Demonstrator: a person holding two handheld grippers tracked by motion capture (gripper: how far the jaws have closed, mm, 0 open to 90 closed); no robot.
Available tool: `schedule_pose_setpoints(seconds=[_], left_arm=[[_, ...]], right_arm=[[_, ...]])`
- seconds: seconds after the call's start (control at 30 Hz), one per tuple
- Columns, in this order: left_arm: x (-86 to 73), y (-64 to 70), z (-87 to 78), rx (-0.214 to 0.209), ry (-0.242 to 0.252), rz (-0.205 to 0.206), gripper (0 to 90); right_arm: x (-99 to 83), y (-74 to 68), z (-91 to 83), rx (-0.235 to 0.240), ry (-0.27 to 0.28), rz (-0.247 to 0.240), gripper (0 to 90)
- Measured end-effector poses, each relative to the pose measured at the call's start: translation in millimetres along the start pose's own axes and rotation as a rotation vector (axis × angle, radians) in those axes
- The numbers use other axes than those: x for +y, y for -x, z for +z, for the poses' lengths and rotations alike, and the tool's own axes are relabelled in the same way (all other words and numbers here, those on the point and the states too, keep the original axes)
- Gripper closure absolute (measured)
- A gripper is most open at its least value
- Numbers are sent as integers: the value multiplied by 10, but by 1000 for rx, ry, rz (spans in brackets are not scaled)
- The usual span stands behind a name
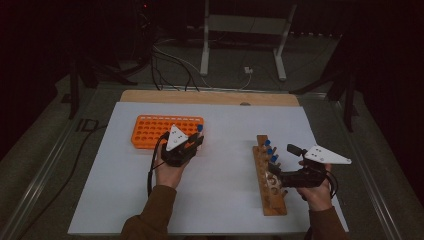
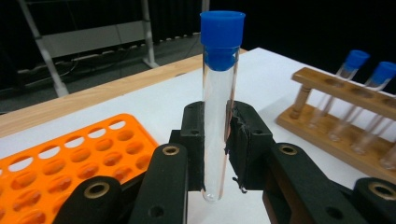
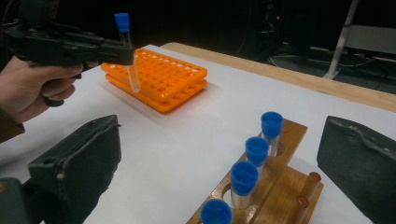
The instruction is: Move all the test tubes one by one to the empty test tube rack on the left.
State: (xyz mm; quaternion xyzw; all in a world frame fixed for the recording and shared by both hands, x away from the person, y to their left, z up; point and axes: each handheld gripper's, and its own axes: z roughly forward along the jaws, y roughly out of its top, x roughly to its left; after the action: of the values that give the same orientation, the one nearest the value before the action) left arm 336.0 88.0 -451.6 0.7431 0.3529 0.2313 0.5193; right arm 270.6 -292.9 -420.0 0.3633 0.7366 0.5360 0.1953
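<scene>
My left gripper (image 1: 196, 141) is shut on a clear test tube (image 2: 217, 116) with a blue cap (image 2: 222, 37), held upright just off the right end of the orange rack (image 1: 165, 130). The same tube (image 3: 130, 60) shows in the right gripper view, above the orange rack's (image 3: 163, 79) near corner. My right gripper (image 1: 276, 168) stands open over the wooden rack (image 1: 269, 185), its pads (image 3: 88, 158) wide apart. Several blue-capped tubes (image 3: 257, 151) stand in the wooden rack (image 3: 280, 186).
A white sheet (image 1: 215, 185) covers the table, with a wooden edge (image 1: 210, 97) at the back. Beyond it a white metal stand (image 1: 240, 30) and cables lie on the floor. The orange rack's holes (image 2: 70, 163) hold nothing.
</scene>
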Motion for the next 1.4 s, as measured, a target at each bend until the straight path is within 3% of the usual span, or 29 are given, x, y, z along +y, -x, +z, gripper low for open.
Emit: schedule_pose_setpoints(seconds=[0.27, 0.7, 0.97, 1.23, 1.4], left_arm=[[15, -103, 108, 29, -2, 13, 767], [-54, -242, 293, 79, -20, -21, 767], [-133, -292, 414, 103, -70, -29, 767], [-210, -246, 467, 102, -164, 28, 772], [-231, -251, 471, 100, -184, 24, 775]], right_arm=[[-43, 3, 34, 19, 3, -7, 1], [-62, 12, 45, 24, 2, -2, 1], [-60, 4, 41, 30, 3, -5, 1], [-62, 4, 37, 33, 1, -5, 1], [-67, -6, 47, 35, -5, -8, 2]])
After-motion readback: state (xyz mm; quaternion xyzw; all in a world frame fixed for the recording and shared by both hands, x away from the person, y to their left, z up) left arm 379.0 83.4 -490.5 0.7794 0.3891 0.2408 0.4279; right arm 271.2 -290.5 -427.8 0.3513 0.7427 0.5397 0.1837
